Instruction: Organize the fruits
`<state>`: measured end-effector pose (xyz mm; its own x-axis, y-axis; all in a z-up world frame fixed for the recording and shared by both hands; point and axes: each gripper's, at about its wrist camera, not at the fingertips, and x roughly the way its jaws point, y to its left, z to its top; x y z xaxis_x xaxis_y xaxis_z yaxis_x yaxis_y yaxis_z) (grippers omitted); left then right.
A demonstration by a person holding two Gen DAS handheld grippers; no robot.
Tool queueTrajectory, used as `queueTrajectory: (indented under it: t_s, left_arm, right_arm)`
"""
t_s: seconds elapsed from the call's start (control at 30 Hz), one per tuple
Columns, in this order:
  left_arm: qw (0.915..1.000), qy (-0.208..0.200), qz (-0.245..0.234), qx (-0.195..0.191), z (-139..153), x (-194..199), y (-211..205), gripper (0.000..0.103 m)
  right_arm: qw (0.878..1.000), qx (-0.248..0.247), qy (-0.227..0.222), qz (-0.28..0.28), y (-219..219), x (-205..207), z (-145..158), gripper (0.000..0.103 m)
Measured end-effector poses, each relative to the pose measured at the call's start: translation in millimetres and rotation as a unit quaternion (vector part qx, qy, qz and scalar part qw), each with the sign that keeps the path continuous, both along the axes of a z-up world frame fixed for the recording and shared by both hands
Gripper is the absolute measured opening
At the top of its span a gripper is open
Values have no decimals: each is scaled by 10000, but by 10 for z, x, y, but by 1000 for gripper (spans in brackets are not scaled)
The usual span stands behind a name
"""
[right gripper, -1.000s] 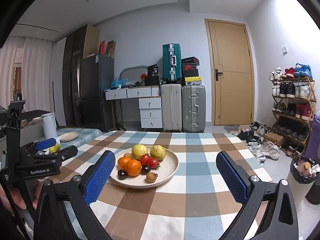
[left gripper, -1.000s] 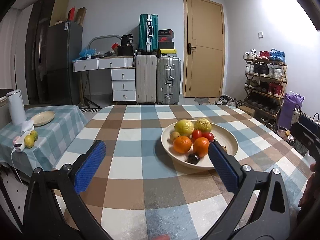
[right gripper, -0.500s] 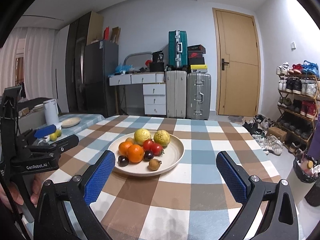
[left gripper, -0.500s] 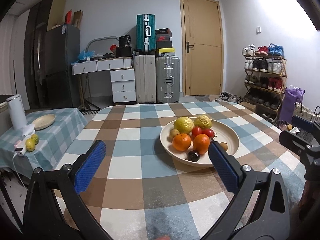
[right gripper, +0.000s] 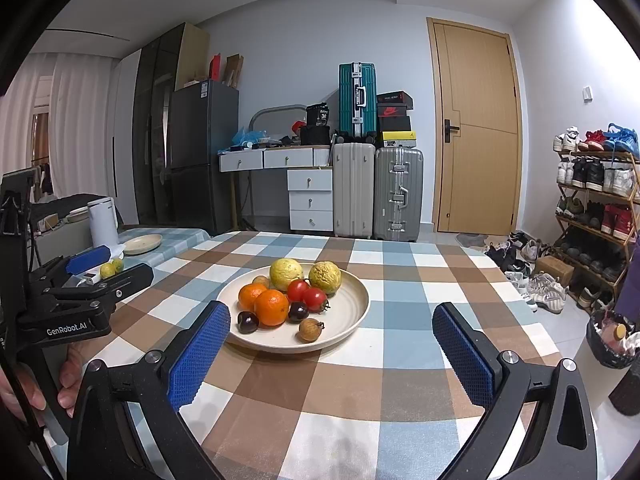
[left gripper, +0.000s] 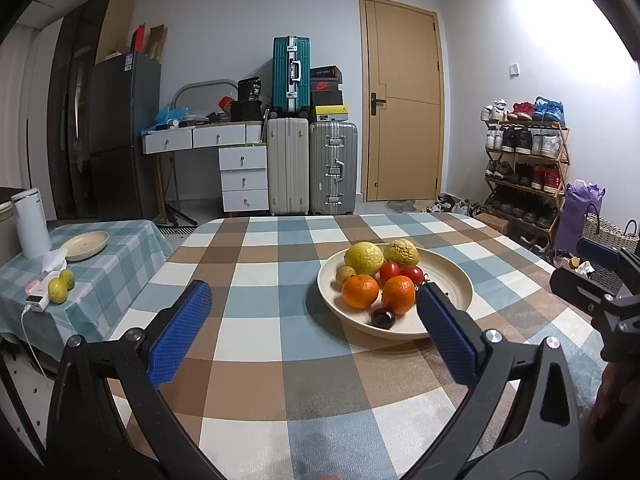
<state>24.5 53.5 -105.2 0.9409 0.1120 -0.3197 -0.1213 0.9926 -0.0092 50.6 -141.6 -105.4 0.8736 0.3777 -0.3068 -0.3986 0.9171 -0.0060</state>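
A cream plate sits on the checked table, holding two oranges, two yellow-green citrus, two tomatoes, dark plums and small brown fruits. My left gripper is open and empty above the table, its right finger in front of the plate's near right side. My right gripper is open and empty, just short of the plate's near rim. A second, empty cream plate and two small yellow-green fruits lie on a low side table at the left.
The side table also carries a white kettle and a charger with cable. Behind the table stand suitcases, a white desk with drawers, a fridge and a door. A shoe rack and baskets stand at the right.
Both grippers have stayed open and empty. The views shifted slightly; the plate sits a little lower and closer in the right wrist view.
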Motion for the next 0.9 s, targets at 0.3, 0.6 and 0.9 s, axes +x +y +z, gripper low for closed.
queueTrajectory:
  t_s: [0.3, 0.6, 0.9]
  left_arm:
    - [10000, -3, 8, 0, 0, -5, 2, 102]
    - [10000, 1, -26, -4, 0, -11, -4, 102]
    - [10000, -9, -28, 1, -3, -10, -10, 102]
  right_arm:
    - [10000, -5, -3, 1, 2, -1, -2, 103]
    - [10000, -5, -4, 1, 5, 5, -6, 103]
    - [10000, -4, -5, 1, 5, 6, -8, 103]
